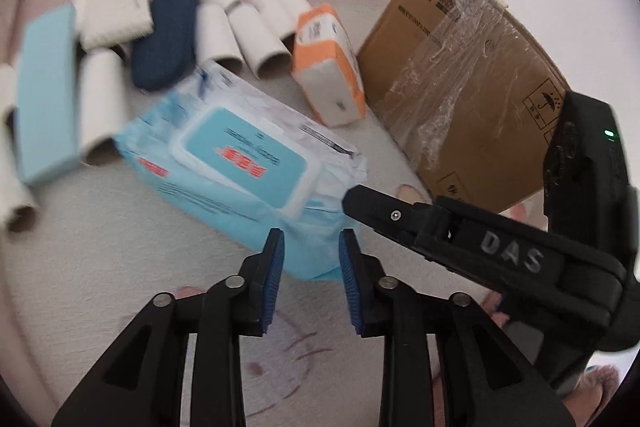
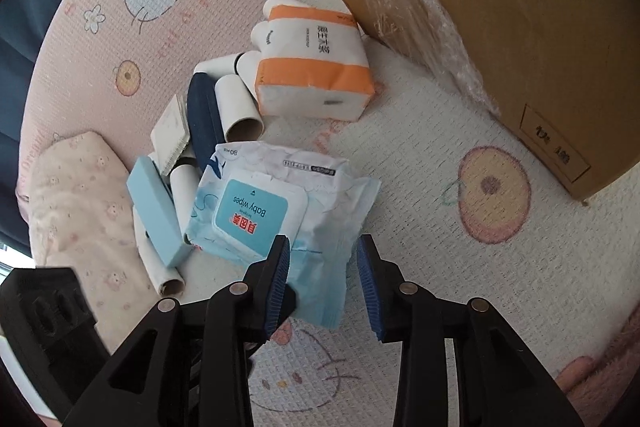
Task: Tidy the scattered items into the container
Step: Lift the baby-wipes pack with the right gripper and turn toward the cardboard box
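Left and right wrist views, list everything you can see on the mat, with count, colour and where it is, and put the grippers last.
baby wipes pack: one, pale blue and white, nearest the grippers, lid up.
tissue pack: one, orange and white, beside the box.
cardboard box: one, brown, partly wrapped in clear film, far right.
paper tubes: several, exact count unclear, white, scattered in the pile behind the wipes.
slim box: one, light blue, left of the wipes.
dark pouch: one, navy, among the tubes.
white pad: one, white, next to the pouch.
play mat: one, pink and white, cartoon print, under everything.
left gripper: black, blue pads, open, over the pack's near edge.
right gripper: black, blue pads, open, over the pack's corner.
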`<act>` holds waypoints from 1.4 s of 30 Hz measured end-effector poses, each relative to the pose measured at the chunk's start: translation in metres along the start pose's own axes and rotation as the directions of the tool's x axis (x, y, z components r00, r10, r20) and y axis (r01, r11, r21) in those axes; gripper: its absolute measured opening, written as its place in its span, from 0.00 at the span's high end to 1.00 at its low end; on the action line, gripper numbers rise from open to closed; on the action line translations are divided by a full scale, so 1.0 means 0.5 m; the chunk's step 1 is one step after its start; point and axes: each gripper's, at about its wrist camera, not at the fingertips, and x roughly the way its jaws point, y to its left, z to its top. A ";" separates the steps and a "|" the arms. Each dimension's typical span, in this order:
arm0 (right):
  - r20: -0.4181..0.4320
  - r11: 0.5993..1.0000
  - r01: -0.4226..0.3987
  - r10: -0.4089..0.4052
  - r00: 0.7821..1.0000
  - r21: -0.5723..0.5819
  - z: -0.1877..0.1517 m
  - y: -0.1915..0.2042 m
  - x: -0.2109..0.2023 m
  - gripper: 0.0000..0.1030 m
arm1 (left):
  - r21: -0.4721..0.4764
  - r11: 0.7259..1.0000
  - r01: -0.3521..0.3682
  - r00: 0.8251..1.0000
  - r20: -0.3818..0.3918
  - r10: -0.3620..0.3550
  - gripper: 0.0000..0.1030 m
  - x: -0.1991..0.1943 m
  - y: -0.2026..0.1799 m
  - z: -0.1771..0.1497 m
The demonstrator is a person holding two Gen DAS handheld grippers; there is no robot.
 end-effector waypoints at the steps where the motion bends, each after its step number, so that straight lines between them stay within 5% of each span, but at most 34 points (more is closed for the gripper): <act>1: -0.006 1.000 -0.009 0.009 1.000 0.012 -0.001 -0.004 0.003 0.66 | 0.026 0.999 -0.034 0.999 0.007 0.034 0.61 -0.012 0.000 0.000; 5: -0.032 0.998 -0.031 0.033 0.999 0.049 -0.004 -0.014 0.011 0.63 | 0.075 0.993 -0.096 0.995 0.026 0.094 0.49 -0.041 0.022 0.020; 9: -0.045 0.998 -0.034 0.037 0.998 0.058 -0.004 -0.017 0.015 0.62 | 0.061 0.983 -0.174 0.984 0.042 0.172 0.48 -0.038 0.067 0.072; 19: -0.050 1.000 0.005 -0.003 0.999 0.030 -0.004 -0.005 0.031 0.62 | 0.015 0.989 -0.145 0.989 -0.014 0.145 0.48 0.031 0.149 0.149; 26: -0.035 0.997 0.014 -0.017 0.999 -0.081 -0.002 0.028 0.041 0.64 | -0.014 0.995 -0.096 0.994 -0.047 0.095 0.60 0.030 0.156 0.119; 35: -0.039 0.995 0.027 -0.031 0.999 -0.099 0.042 0.019 0.040 0.64 | -0.109 0.994 -0.001 0.993 -0.114 -0.012 0.61 0.016 0.148 0.034; 42: -0.042 0.991 0.038 -0.044 0.998 -0.132 0.066 0.025 0.016 0.60 | -0.098 0.995 -0.015 0.991 -0.131 0.002 0.60 0.012 0.129 0.021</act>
